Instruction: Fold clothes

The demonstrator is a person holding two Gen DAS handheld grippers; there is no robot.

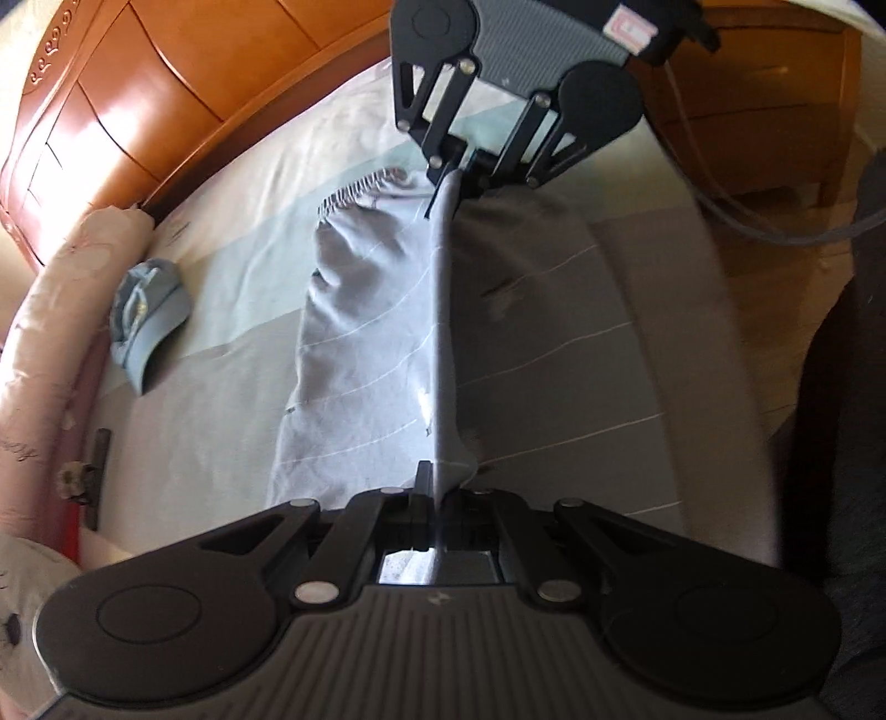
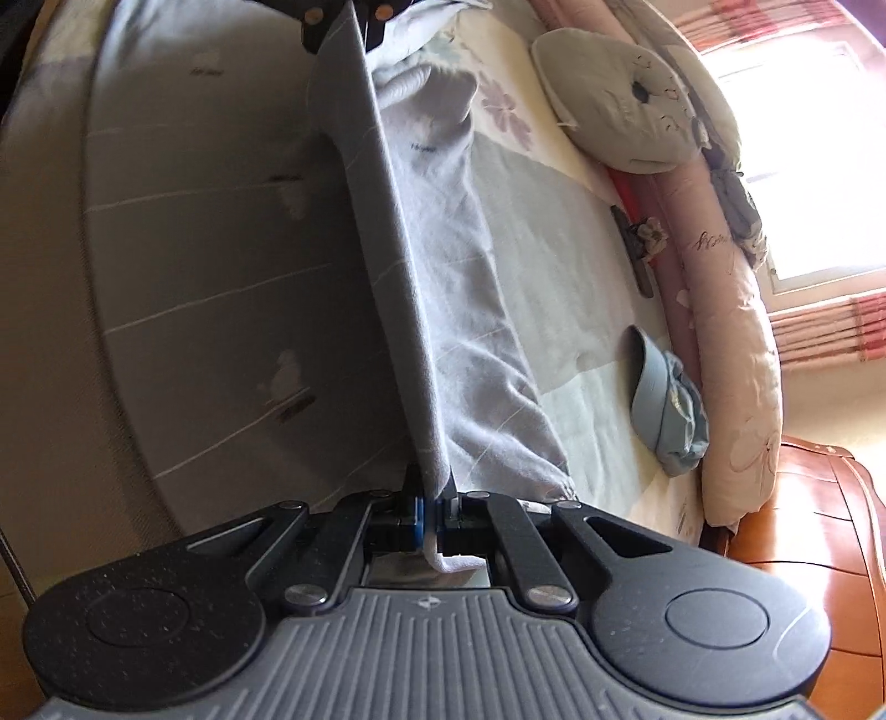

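A grey garment (image 1: 382, 332) with thin white stripes lies over the bed, one edge lifted into a taut ridge between both grippers. In the left wrist view my left gripper (image 1: 437, 482) is shut on the near end of that ridge. My right gripper (image 1: 451, 180) is shut on the far end, near the ruffled cuff. In the right wrist view the right gripper (image 2: 432, 490) pinches the grey garment (image 2: 398, 266), with a bit of cloth poking back through the jaws. The left gripper (image 2: 346, 27) holds the other end at the top edge. Cloth hangs down on both sides of the ridge.
The bed sheet (image 1: 232, 288) is pale with green and grey panels. A light-blue cap (image 1: 147, 315) lies beside a rolled pink quilt (image 1: 50, 332). A wooden headboard (image 1: 138, 111) stands behind. A plush pillow (image 2: 626, 111) and a bright window (image 2: 803, 166) are on the far side.
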